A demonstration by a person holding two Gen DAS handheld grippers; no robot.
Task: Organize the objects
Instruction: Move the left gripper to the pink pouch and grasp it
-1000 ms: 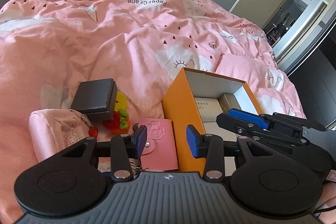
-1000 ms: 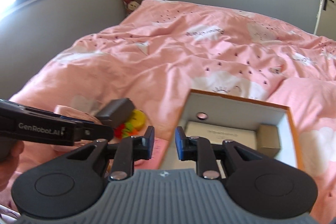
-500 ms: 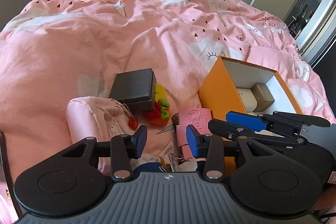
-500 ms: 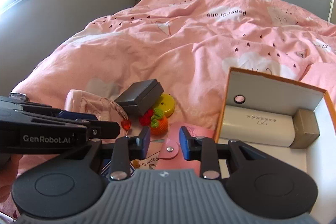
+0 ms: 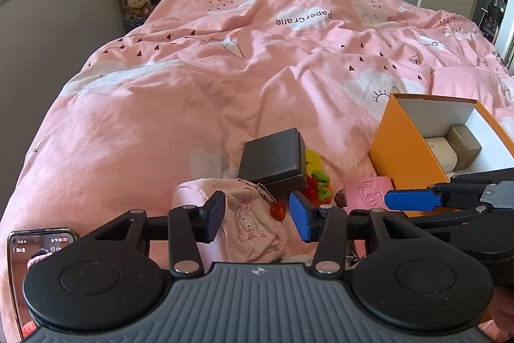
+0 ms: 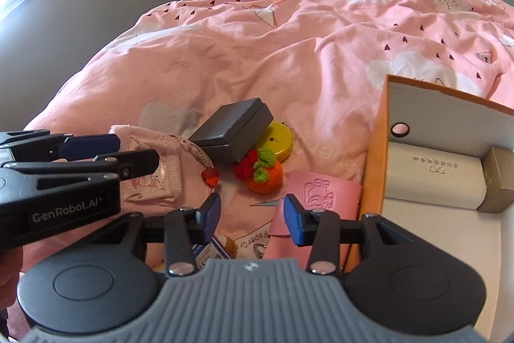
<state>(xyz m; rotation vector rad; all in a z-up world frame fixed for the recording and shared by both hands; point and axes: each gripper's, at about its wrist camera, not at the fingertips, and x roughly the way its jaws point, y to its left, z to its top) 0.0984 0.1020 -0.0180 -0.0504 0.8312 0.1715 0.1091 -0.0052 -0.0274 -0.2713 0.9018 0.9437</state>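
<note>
My left gripper (image 5: 255, 222) hides the pouch's (image 5: 250, 224) near end, the black case (image 6: 233, 127) covers part of the yellow disc (image 6: 279, 137), and the frame edge cuts off the orange box (image 6: 374, 169).

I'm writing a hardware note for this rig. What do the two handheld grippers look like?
Both match: the left gripper and right gripper have black linkage arms with silver pivot pins, two round black discs, a ribbed grey body with a small emblem, and blue pads on the fingers. Seen from the side, the left one carries white "GenRobot.AI" lettering. No cables or sleeves show.
</note>
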